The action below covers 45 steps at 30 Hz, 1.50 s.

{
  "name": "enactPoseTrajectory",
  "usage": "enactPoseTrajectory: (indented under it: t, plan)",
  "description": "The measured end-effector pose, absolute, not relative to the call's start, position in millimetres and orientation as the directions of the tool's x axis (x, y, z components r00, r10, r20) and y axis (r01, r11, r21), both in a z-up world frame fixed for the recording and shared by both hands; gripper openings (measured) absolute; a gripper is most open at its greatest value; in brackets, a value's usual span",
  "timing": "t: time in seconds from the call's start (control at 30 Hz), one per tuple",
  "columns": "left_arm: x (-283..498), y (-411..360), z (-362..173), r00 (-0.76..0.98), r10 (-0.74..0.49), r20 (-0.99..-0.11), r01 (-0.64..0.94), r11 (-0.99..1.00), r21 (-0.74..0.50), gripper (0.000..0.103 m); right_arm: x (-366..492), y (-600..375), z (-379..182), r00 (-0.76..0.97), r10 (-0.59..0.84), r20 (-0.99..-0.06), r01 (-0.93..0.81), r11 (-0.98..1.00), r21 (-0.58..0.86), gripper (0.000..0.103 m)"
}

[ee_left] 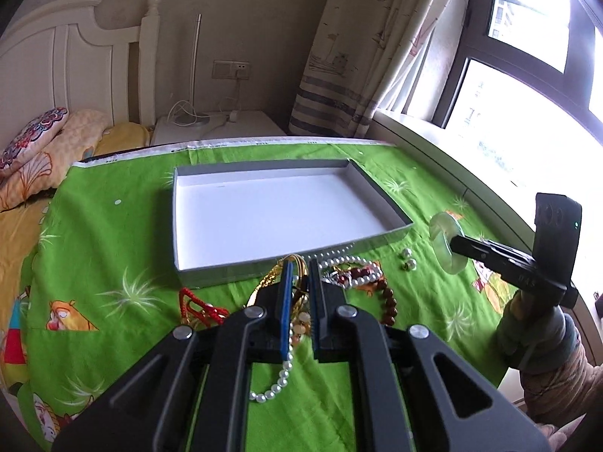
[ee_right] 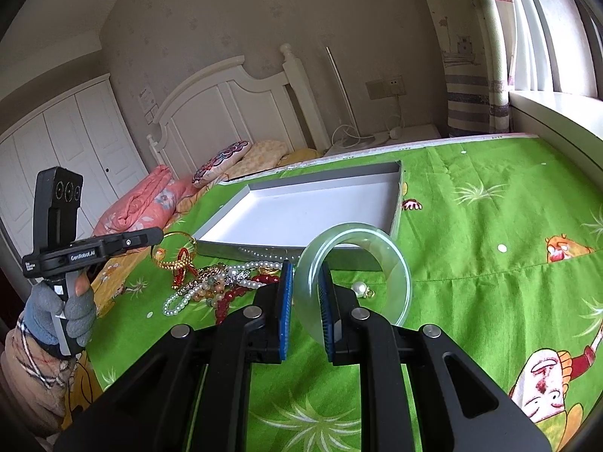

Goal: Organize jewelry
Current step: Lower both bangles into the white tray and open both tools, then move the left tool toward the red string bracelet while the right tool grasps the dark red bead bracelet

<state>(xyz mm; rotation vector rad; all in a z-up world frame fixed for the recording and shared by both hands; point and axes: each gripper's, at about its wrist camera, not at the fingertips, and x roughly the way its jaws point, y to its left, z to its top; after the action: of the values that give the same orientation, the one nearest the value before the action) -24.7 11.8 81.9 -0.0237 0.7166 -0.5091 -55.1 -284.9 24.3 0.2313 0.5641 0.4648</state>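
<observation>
Left gripper (ee_left: 299,263) clenched on gold chain bracelet (ee_left: 297,261), raised over tangled jewelry pile (ee_right: 222,286). Right gripper (ee_right: 306,267) clamped on translucent pale-green jade bangle (ee_right: 354,275), beside empty white cardboard tray (ee_left: 181,226) on green cartoon-print cloth (ee_left: 113,263).

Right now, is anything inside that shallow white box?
Nothing shows inside the white box: its bare white floor is visible. The jewelry pile lies outside, against its near wall, which hides a thin strip of floor.

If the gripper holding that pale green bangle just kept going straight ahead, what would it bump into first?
Probably the near wall of the shallow white box, which lies straight beyond the right gripper and its green bangle. Depth is hard to judge.
</observation>
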Motion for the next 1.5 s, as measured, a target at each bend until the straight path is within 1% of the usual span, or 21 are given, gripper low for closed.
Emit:
enactPoseTrajectory:
  t: [0.27,0.43,0.6,0.77,0.87,0.93,0.97,1.0,1.03,1.07,1.1,1.2,1.27,1.33,1.5]
  plan:
    - [-2,6,100,0.647,-0.466,-0.604,0.437,0.875,-0.207,0.008,-39,-267,40,0.754,0.463,-0.467,-0.386,0.886,0.255,0.016]
    - [29,-4,105,0.651,-0.451,-0.611,0.416,0.885,-0.209,0.008,-10,-255,48,0.745,0.446,-0.496,-0.400,0.894,0.203,0.016]
    - [69,-9,102,0.674,-0.378,-0.635,0.341,0.921,-0.187,0.008,28,-231,51,0.735,0.404,-0.545,-0.409,0.905,0.119,0.016]
    - [98,-15,92,0.715,-0.250,-0.653,0.240,0.965,-0.107,0.008,80,-210,34,0.693,0.343,-0.635,-0.385,0.920,0.077,0.016]
    - [113,-19,80,0.730,-0.173,-0.661,0.172,0.983,-0.068,0.008,100,-201,20,0.672,0.315,-0.670,-0.367,0.928,0.069,0.016]
    - [119,-17,72,0.721,-0.167,-0.673,0.150,0.985,-0.084,0.008,103,-200,18,0.679,0.294,-0.673,-0.344,0.937,0.063,0.017]
    - [120,-15,70,0.719,-0.169,-0.675,0.141,0.985,-0.096,0.010,102,-200,20,0.672,0.306,-0.674,-0.343,0.936,0.083,0.018]
    - [118,-12,66,0.717,-0.174,-0.675,0.128,0.985,-0.118,0.026,101,-201,22,0.668,0.320,-0.672,-0.346,0.933,0.100,0.021]
    - [116,-8,65,0.718,-0.180,-0.672,0.120,0.983,-0.136,0.051,96,-203,25,0.669,0.339,-0.661,-0.356,0.927,0.116,0.027]
    - [112,-3,65,0.731,-0.179,-0.658,0.107,0.983,-0.150,0.060,89,-205,28,0.677,0.350,-0.647,-0.366,0.923,0.116,0.028]
    - [107,1,66,0.742,-0.178,-0.647,0.098,0.983,-0.158,0.064,83,-206,30,0.684,0.353,-0.638,-0.372,0.922,0.112,0.028]
    - [92,16,65,0.745,-0.202,-0.636,0.095,0.975,-0.199,0.064,63,-215,34,0.688,0.379,-0.619,-0.387,0.913,0.129,0.028]
    - [78,25,65,0.753,-0.197,-0.628,0.083,0.975,-0.206,0.066,46,-223,31,0.687,0.395,-0.609,-0.392,0.908,0.147,0.028]
    - [61,35,64,0.757,-0.200,-0.622,0.077,0.973,-0.219,0.074,33,-228,28,0.678,0.417,-0.605,-0.395,0.901,0.180,0.028]
    - [15,61,58,0.761,-0.161,-0.628,0.031,0.976,-0.214,0.081,1,-233,17,0.637,0.469,-0.612,-0.403,0.879,0.254,0.028]
